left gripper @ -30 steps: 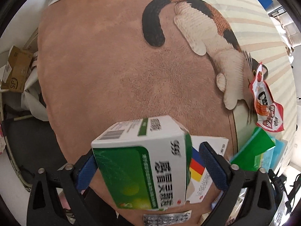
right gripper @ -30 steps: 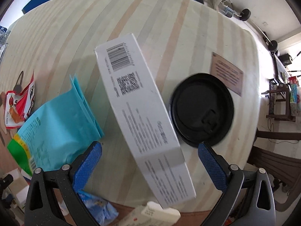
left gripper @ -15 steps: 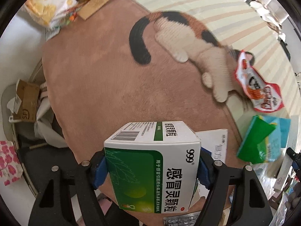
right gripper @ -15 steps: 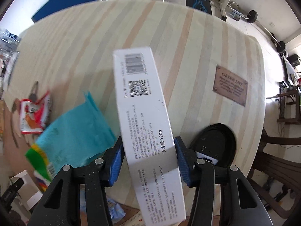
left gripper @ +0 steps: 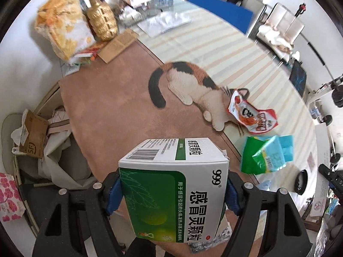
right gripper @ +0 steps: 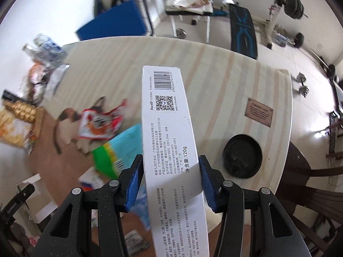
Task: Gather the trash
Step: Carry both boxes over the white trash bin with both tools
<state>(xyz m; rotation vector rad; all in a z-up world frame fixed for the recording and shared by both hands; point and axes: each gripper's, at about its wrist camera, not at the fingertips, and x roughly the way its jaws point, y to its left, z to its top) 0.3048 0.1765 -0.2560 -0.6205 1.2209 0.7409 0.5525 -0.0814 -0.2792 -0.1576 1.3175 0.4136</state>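
Observation:
My left gripper point(left gripper: 172, 192) is shut on a green and white medicine box point(left gripper: 173, 184) and holds it above the brown mat point(left gripper: 107, 111). My right gripper point(right gripper: 170, 180) is shut on a long white toothpaste box point(right gripper: 171, 150) and holds it above the striped table point(right gripper: 225, 90). On the table lie a red snack wrapper point(left gripper: 250, 115), also in the right wrist view point(right gripper: 98, 124), a green and blue bag point(left gripper: 263, 156), also in the right wrist view point(right gripper: 115, 152), and a black cup lid point(right gripper: 242, 158).
A cat picture point(left gripper: 188, 87) marks the mat. A gold bottle point(left gripper: 103, 19), snack bags point(left gripper: 64, 27) and cardboard point(left gripper: 118, 45) stand at the far end. A blister pack point(left gripper: 205, 242) lies under the medicine box. Bags and a carton point(left gripper: 32, 132) sit left of the table. Gym gear point(right gripper: 242, 25) stands beyond the table.
Both grippers closed on their boxes and lifted them away from the table. Both views tilted up, showing more of the room and table.

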